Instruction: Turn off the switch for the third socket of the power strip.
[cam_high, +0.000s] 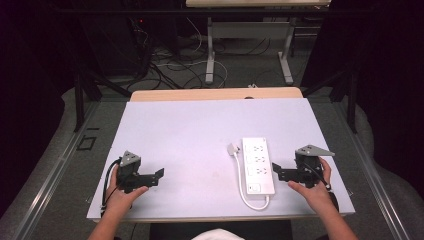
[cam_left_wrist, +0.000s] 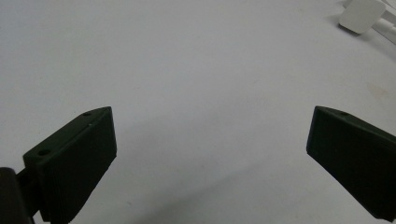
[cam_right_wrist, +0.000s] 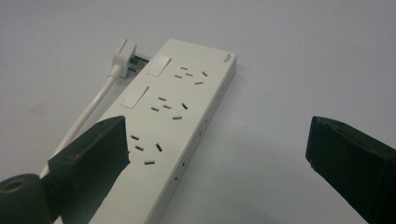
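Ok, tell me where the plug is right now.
In the high view the white plug lies on the table's right half, just left of the power strip's far end, nearer the right gripper than the left gripper.

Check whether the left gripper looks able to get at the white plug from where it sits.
Probably yes. The left gripper is open, and only bare table lies between it and the plug, which rests beside the power strip on the strip's left.

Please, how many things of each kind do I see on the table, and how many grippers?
Power strip with its cable: 1
Plug, lying beside the strip: 1
Grippers, left gripper and right gripper, both open: 2
Total: 4
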